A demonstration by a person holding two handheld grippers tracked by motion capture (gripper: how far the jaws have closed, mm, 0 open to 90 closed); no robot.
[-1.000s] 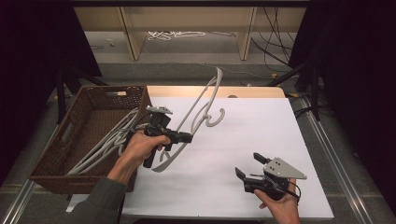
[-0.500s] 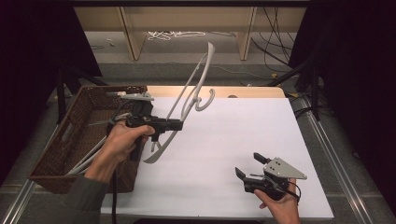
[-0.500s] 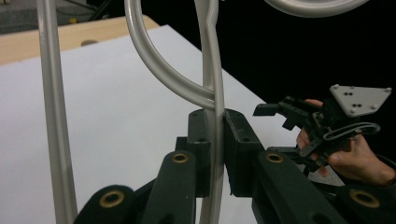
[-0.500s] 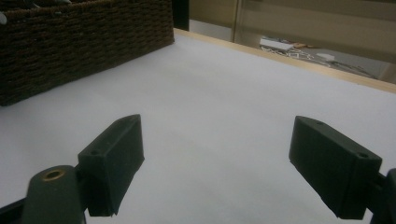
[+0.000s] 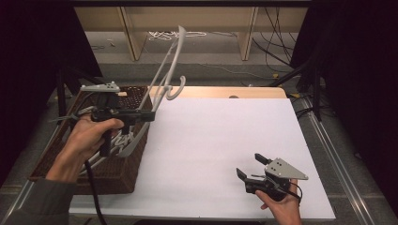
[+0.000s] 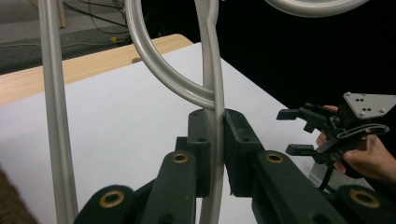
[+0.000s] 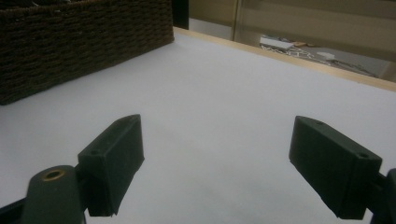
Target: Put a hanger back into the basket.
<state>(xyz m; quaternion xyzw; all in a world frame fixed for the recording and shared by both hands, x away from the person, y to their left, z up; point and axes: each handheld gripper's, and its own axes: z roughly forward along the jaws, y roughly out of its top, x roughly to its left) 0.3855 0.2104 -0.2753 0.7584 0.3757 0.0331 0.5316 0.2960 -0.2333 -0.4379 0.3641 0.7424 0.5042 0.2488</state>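
Pinching hanger [image 6: 212,84] between its jaws: left tool [image 6: 215,140], above basket [image 5: 117,164] | right tool [image 5: 249,168]: spread, low over table [image 5: 211,136]

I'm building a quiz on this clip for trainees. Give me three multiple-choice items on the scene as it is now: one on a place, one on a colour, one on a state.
1. Where is the basket?
A. table's left side
B. table's right side
C. on the floor

2. What colour is the hanger?
A. red
B. pale grey
C. green

3. How is the right gripper?
A. shut on the hanger
B. shut, holding nothing
C. open, holding nothing

Answers:
1 A: the high view shows it there.
2 B: it looks pale grey in the left gripper.
3 C: its jaws stand wide apart over the white sheet.
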